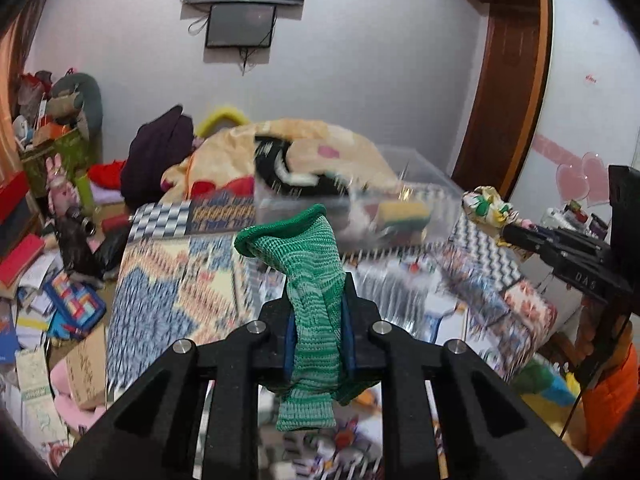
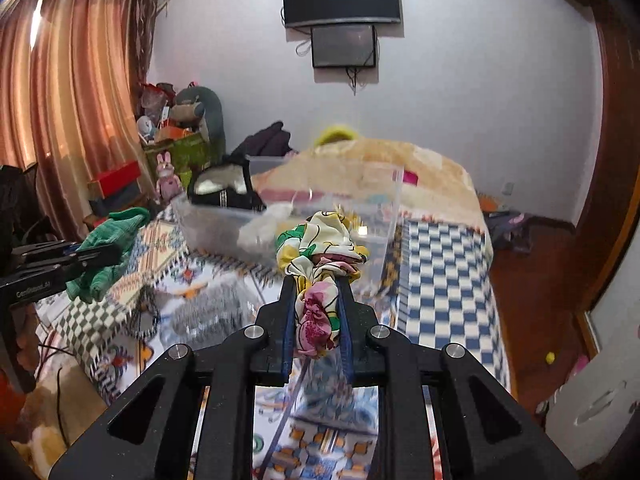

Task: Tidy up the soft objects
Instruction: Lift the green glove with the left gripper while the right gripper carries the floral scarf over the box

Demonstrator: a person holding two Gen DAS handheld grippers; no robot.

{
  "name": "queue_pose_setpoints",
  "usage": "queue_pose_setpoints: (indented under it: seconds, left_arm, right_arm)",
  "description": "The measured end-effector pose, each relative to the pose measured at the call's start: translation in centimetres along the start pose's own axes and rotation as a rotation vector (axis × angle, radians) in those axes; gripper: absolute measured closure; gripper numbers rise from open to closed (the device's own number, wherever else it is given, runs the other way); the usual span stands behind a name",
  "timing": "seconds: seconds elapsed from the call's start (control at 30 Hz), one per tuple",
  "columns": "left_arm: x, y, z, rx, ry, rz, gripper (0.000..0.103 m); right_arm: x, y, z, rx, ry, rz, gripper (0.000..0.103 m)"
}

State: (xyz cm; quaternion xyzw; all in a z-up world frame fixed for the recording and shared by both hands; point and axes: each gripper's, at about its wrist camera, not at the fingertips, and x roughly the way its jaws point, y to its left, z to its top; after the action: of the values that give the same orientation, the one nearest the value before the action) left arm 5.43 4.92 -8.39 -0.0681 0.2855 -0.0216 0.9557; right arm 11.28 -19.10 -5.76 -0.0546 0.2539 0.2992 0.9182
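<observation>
**Operator:** Across the middle of both views I see a bed (image 2: 448, 280) under patterned blankets, with a peach quilt (image 2: 420, 168) heaped at its far end, near twelve o'clock.

**Listener:** What sits on it?

**Operator:** On it is a clear plastic bin (image 2: 280, 204), at about twelve o'clock from my right gripper (image 2: 318, 300) and about one o'clock from my left gripper (image 1: 318, 312). It has soft items inside, blurred, including a black and white cloth (image 1: 288, 172) and a yellow and green sponge (image 1: 404, 214).

**Listener:** And your grippers?

**Operator:** My left gripper is closed tight on a green knitted glove (image 1: 312, 292), whose cuff stands up above the fingers. My right gripper is pinched closed on a floral scrunchie (image 2: 320, 272), bunched between the fingers. Each gripper shows in the other's view, the left one at nine o'clock, the right at three o'clock. Both items are in the air, short of the bin.
</observation>
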Motion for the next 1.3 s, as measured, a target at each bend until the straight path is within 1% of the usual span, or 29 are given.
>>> queue_pose_setpoints:
  seconds: [0.13, 0.23, 0.33, 0.53, 0.7, 0.9, 1.0, 1.1, 1.17, 1.3]
  left_arm:
    - [1.0, -0.3, 2.7, -0.024, -0.031, -0.048, 0.085]
    - [1.7, -0.5, 4.4, -0.023, -0.046, -0.055, 0.085]
    - [2.9, -1.0, 6.0, -0.017, -0.042, -0.068, 0.085]
    - [5.5, -2.2, 8.4, 0.015, -0.034, -0.073, 0.085]
    - [8.2, -2.8, 9.4, 0.028, -0.005, -0.070, 0.084]
    - [11.3, -3.6, 10.3, 0.051, 0.028, -0.047, 0.085]
    - [12.8, -3.7, 10.3, 0.038, 0.052, -0.041, 0.085]
    - [14.5, -3.9, 9.9, 0.020, 0.097, -0.044, 0.085]
    - [15.2, -3.9, 9.8, 0.023, 0.104, -0.029, 0.084]
    - [15.9, -4.1, 10.1, 0.021, 0.112, -0.030, 0.085]
  right_arm:
    - [0.1, -0.1, 1.7, -0.003, -0.041, 0.000, 0.086]
    - [0.3, 0.1, 2.9, -0.011, -0.068, 0.000, 0.086]
    - [0.8, 0.2, 3.8, -0.020, -0.085, -0.004, 0.086]
    - [2.3, 0.1, 5.2, -0.027, -0.096, -0.009, 0.086]
    - [3.7, -0.3, 5.6, -0.024, -0.085, -0.013, 0.086]
    - [5.8, -1.2, 5.8, -0.008, -0.046, -0.018, 0.086]
    - [7.0, -1.8, 5.7, 0.010, -0.023, -0.026, 0.086]
    - [8.1, -2.2, 5.6, 0.023, 0.004, -0.027, 0.086]
    - [8.9, -2.3, 5.5, 0.027, 0.025, -0.023, 0.086]
    - [10.2, -2.1, 5.4, 0.014, 0.064, -0.030, 0.086]
